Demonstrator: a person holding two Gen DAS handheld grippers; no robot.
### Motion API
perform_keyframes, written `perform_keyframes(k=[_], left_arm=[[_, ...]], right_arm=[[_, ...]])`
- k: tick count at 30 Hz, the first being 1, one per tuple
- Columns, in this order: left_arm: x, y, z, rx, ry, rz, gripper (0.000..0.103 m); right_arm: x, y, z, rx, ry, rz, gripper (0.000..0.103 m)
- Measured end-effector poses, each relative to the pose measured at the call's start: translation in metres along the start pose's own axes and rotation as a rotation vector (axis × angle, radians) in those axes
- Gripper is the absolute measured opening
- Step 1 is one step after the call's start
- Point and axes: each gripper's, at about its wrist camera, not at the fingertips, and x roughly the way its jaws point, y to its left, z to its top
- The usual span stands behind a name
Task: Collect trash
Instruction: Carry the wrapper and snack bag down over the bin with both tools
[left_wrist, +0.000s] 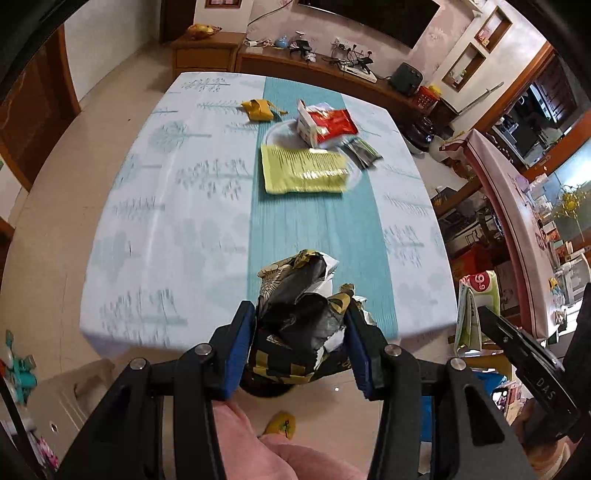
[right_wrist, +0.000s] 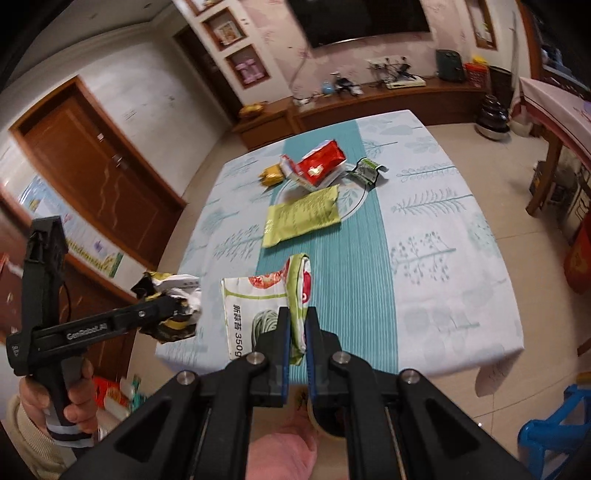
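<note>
Item one, nearest: my left gripper (left_wrist: 301, 325) clamps a crumpled black-and-gold foil wrapper (left_wrist: 295, 314), held off the near table edge. My right gripper (right_wrist: 297, 332) pinches a white-and-green printed noodle bag (right_wrist: 258, 306). I judge both ready for binning; only the left view shows a dark bin (left_wrist: 264, 389) beneath. Farther on the tablecloth: flat yellow-green packet (left_wrist: 304, 170), red carton (left_wrist: 327, 125).
</note>
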Motion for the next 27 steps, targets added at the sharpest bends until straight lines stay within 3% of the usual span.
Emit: perform_keyframes(k=[6, 14, 21, 27], left_arm=[[-0.016, -0.019, -0.053, 0.023, 0.023, 0.044, 0.046], [-0.013, -0.025, -0.095, 0.086, 0.073, 0.092, 0.046], [0.035, -0.013, -0.133, 0.12, 0.172, 0.078, 0.046], [0.102, 0.01, -0.163, 0.122, 0.244, 0.06, 0.046]], right_arm=[[-0.024, -0.003, -0.04, -0.044, 0.036, 0.024, 0.007], [-0.012, -0.012, -0.085, 0.008, 0.115, 0.04, 0.007], [0.033, -0.02, -0.135, 0.078, 0.229, 0.012, 0.007], [0.09, -0.034, -0.184, 0.137, 0.305, -0.042, 0.007]])
